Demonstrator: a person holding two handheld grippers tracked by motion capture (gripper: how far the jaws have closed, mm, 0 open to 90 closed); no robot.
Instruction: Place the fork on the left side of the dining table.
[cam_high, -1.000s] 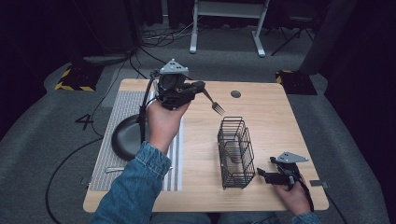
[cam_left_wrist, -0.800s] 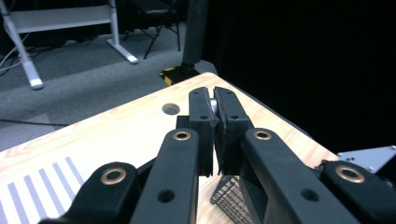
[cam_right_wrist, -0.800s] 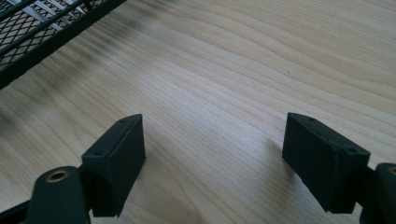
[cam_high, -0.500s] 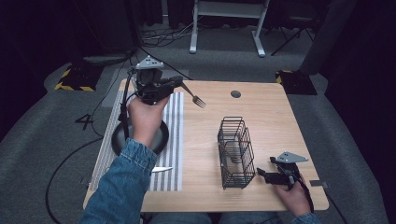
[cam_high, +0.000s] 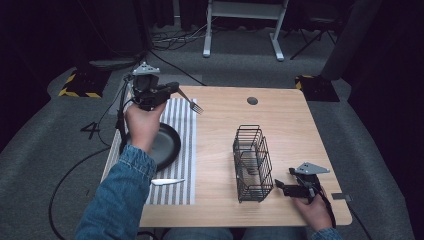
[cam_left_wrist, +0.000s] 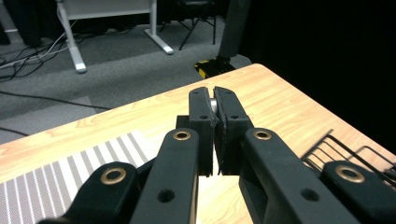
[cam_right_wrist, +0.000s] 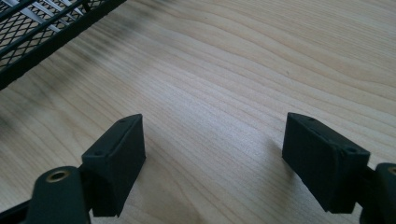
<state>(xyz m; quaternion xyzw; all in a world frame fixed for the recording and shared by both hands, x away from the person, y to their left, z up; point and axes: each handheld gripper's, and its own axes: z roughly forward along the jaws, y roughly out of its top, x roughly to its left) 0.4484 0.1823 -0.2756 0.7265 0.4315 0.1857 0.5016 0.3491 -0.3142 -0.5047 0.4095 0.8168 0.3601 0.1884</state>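
Observation:
My left gripper (cam_high: 170, 90) is held above the far end of the striped placemat (cam_high: 175, 150), shut on the handle of a metal fork (cam_high: 191, 103) whose tines point right over the mat's edge. In the left gripper view the jaws press together on the thin silver handle (cam_left_wrist: 213, 104). A dark round plate (cam_high: 167, 145) lies on the mat below my hand, and a knife (cam_high: 167, 182) lies near the mat's front. My right gripper (cam_high: 281, 186) rests open on the table, just right of the black wire basket (cam_high: 251, 160); its pads (cam_right_wrist: 116, 158) stand wide apart over bare wood.
The wooden table (cam_high: 280, 125) has a cable hole (cam_high: 252, 100) at the far middle. A cable trails off the table's left edge. White desk legs (cam_high: 207, 30) and floor cables lie beyond the table.
My left hand has carried the fork leftward and lower, from over the table's middle to above the placemat's far end. The right gripper has stayed put.

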